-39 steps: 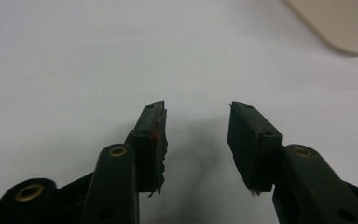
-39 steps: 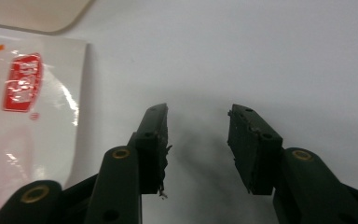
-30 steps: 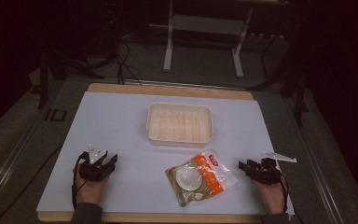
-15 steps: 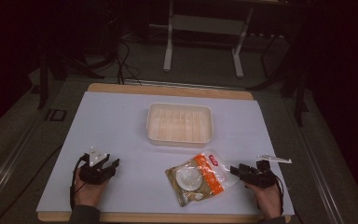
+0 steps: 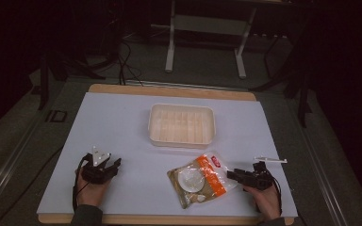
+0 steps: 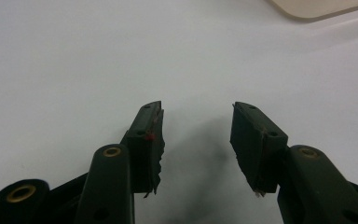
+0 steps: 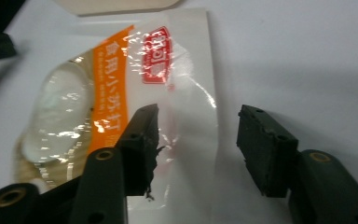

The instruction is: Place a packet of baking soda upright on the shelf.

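A clear plastic bag [image 5: 200, 181] with an orange stripe and a red label lies on the white table, holding pale round contents. My right gripper [image 5: 231, 174] sits at the bag's right edge. In the right gripper view the bag [image 7: 121, 93] runs under the left jaw, and its clear edge lies between the jaws of my right gripper [image 7: 198, 126]. The jaws have just been closing a little, but the pads stand apart and do not press on the bag. My left gripper [image 5: 113, 165] rests at the front left, open [image 6: 196, 126] over bare table.
A cream tray [image 5: 151, 125] with shallow compartments stands behind the bag at mid-table; its corner [image 6: 317, 7] shows far ahead of the left gripper. The table's wooden front edge [image 5: 169, 219] runs just below both hands. A metal stand [image 5: 172, 44] and cables lie beyond the table.
My right gripper has slid a little left, up to the bag's right edge. The left gripper, the bag and the tray have stayed put.
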